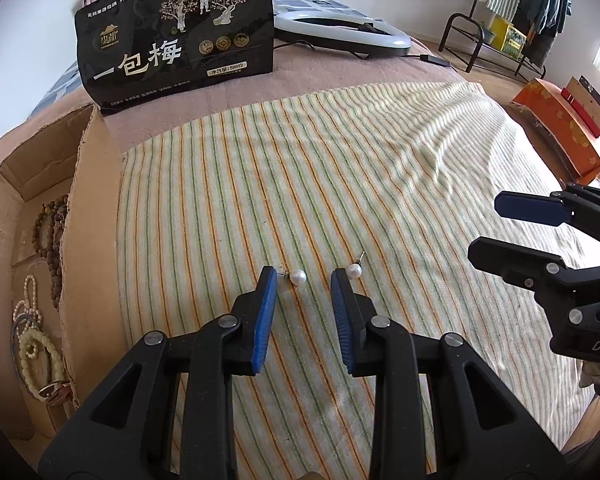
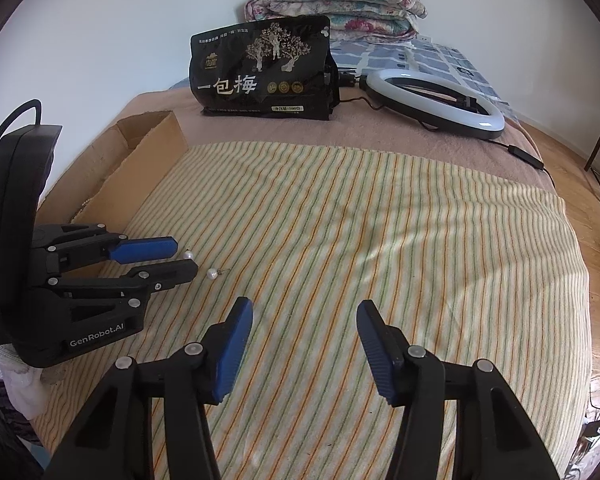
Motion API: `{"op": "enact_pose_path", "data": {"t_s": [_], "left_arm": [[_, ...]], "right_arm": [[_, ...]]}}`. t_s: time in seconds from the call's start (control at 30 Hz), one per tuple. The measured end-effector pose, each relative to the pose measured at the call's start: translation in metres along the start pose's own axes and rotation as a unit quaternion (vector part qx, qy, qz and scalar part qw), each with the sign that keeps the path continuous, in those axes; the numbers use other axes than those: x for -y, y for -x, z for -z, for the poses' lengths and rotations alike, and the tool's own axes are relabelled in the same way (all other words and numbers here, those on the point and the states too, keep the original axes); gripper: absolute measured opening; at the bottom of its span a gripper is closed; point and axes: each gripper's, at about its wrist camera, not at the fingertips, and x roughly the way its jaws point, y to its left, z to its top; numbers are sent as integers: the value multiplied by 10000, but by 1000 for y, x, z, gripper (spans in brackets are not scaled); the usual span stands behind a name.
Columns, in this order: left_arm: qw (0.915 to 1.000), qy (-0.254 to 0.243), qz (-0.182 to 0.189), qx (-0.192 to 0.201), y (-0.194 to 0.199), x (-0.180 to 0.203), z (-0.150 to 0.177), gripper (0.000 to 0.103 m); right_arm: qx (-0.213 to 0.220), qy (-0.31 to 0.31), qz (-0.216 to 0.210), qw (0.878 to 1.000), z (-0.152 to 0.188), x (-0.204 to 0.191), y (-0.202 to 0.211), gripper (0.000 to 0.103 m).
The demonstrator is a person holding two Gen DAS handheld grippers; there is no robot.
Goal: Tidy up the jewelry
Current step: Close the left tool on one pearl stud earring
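Your left gripper [image 1: 303, 276] is nearer: its blue fingers are spread and empty, with the small white pearl stud earring [image 1: 298, 277] lying on the striped cloth [image 1: 380, 184] between the tips, post pointing left.

White pearl earrings [image 1: 299, 277] on yellow-striped towel [image 1: 380, 184].

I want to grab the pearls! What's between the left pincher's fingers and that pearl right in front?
Only bare striped cloth. In the left wrist view, the left gripper sits open, with the nearer pearl earring just past its fingertips, not yet pinched.
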Motion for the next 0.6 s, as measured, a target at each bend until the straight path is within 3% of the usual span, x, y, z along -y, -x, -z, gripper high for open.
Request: {"op": "enact_pose_path", "data": {"t_s": [0.1, 0.4, 0.6], "left_arm": [[10000, -14, -36, -31, -4, -1, -1, 20], [10000, -17, -39, -43, -11, -4, -2, 19], [9999, 27, -93, -29, -14, -8, -4, 10]], "right_arm": [[-31, 17, -22, 10000, 0, -1, -3, 55], [-108, 157, -112, 9998, 1, -10, -12, 54], [-154, 316, -181, 9992, -1, -20, -20, 52]]}}
